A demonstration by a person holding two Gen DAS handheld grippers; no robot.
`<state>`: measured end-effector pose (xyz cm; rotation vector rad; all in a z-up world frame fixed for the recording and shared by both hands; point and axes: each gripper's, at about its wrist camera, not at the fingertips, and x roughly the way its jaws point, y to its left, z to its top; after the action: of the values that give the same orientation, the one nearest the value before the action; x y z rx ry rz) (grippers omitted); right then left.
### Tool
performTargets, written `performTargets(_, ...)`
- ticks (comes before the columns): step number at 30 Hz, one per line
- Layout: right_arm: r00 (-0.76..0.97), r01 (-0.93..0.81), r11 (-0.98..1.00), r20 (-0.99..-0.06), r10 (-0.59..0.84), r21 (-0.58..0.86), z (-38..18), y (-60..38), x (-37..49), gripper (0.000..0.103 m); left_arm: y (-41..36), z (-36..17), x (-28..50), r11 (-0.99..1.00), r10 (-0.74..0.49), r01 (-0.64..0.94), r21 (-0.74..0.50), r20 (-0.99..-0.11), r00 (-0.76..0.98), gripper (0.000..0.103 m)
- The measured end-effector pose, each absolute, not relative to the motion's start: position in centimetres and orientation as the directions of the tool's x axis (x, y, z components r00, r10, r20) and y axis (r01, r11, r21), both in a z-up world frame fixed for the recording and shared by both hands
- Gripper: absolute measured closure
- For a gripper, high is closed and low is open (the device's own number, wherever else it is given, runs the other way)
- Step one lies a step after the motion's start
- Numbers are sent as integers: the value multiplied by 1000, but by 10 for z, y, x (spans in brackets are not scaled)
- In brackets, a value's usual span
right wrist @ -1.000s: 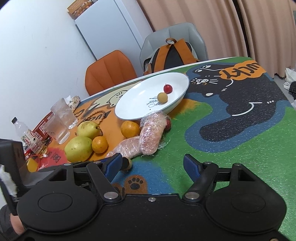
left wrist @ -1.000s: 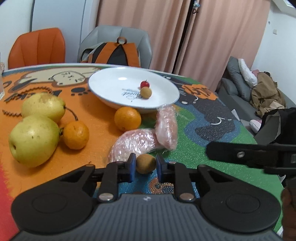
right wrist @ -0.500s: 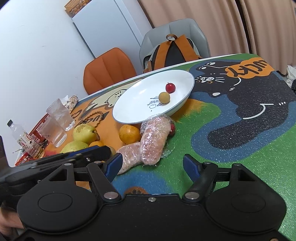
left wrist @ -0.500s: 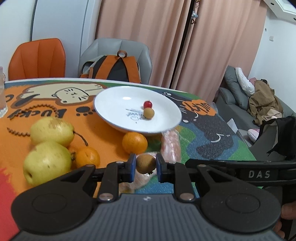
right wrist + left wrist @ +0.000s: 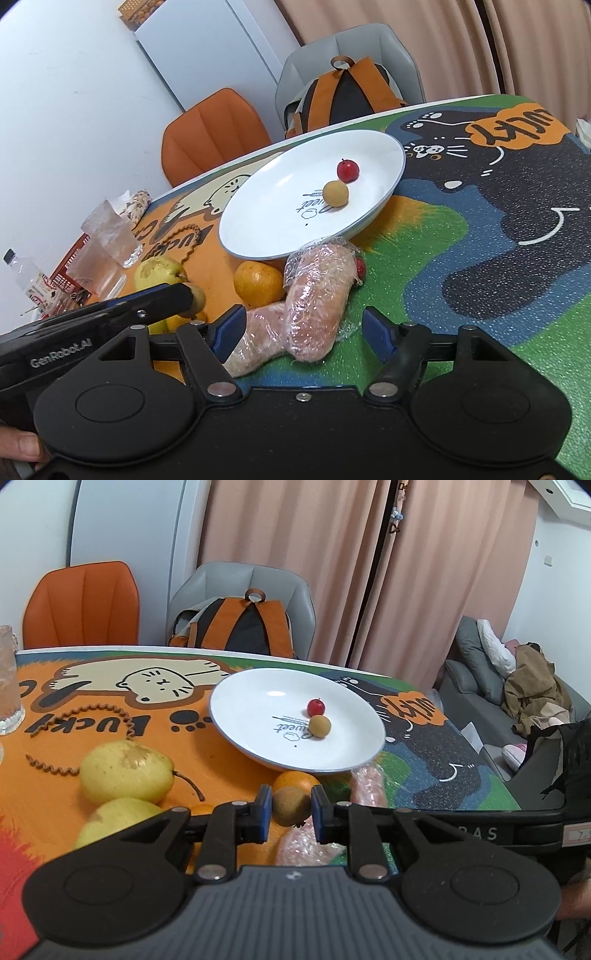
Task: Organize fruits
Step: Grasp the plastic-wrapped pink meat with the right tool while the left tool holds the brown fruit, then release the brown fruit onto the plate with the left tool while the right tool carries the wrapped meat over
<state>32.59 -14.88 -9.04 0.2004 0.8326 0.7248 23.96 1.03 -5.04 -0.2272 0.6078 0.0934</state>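
A cat-print mat [image 5: 92, 709] reading "Lucky" covered the counter [image 5: 480, 302]; 2 chairs, curtains and a sofa stood behind. The left tool [image 5: 290, 808], marked "GenRobot.AI", clenched a brown fruit [image 5: 290, 806] near the plate [image 5: 258, 738]. The right tool [image 5: 303, 328] was closing, astride wrapped food [image 5: 317, 295] without touching it.

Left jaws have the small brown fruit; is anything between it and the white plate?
Nothing blocks an approach from above. The small brown round fruit is held over an orange lying against the white plate at its near rim.
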Motion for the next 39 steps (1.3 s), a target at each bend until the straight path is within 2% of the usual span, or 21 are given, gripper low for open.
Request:
performTargets(4,451,-501,750,-610,652,432,-94,-143,331,36,16,-50,242,969,26,-162,-186,-576,817,82)
performTargets(7,447,-496,754,-618,647,431,-98,-138,336,41,21,-49,243,968,29,-166,-189,-573,819,82)
performTargets(11,448,-490,763,-628,636,423,-102,-134,341,67,27,-49,243,965,36,-177,-195,-569,822,82)
performTargets(12,450,-488,764,-629,634,421,-102,-134,342,68,29,-48,243,964,37,-180,-197,-569,822,82)
performTargets(19,473,-486,771,-618,628,412,-96,-139,339,73,33,-47,244,960,41,-188,-207,-563,825,82)
performTargets(39,535,-475,787,-580,614,394,-81,-164,330,74,28,-42,259,964,30,-169,-207,-545,838,82)
